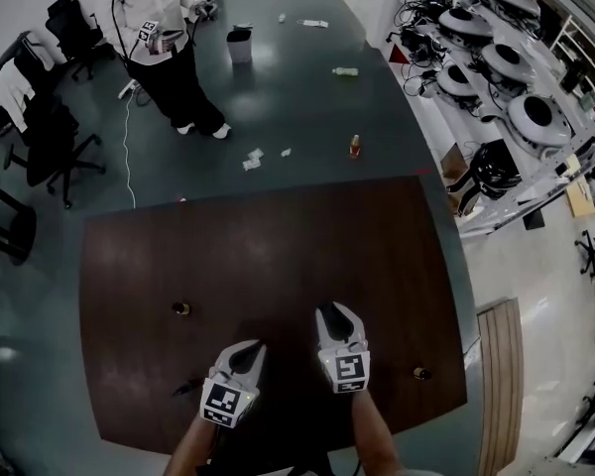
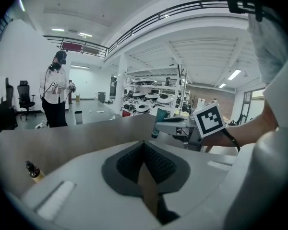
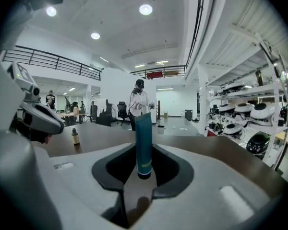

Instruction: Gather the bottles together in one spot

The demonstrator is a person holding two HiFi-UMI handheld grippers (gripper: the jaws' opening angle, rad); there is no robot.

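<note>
My L claw (image 2: pixel 144 145) clenched, empty; small bottle (image 1: pixel 181 308) stands upright on counter (image 1: pixel 278 246) at its 10 o'clock, nearer L than R. R claw (image 3: pixel 144 152) grips teal tube (image 3: pixel 144 133) upright; second bottle (image 1: pixel 421 373) at R's 4 o'clock.

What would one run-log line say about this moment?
right gripper: shut on teal tube | left gripper: shut, empty | left bottle, right bottle: apart on table

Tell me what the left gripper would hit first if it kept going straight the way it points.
Likely the bare brown table ahead of the left gripper; the small bottle sits off to its left.
</note>
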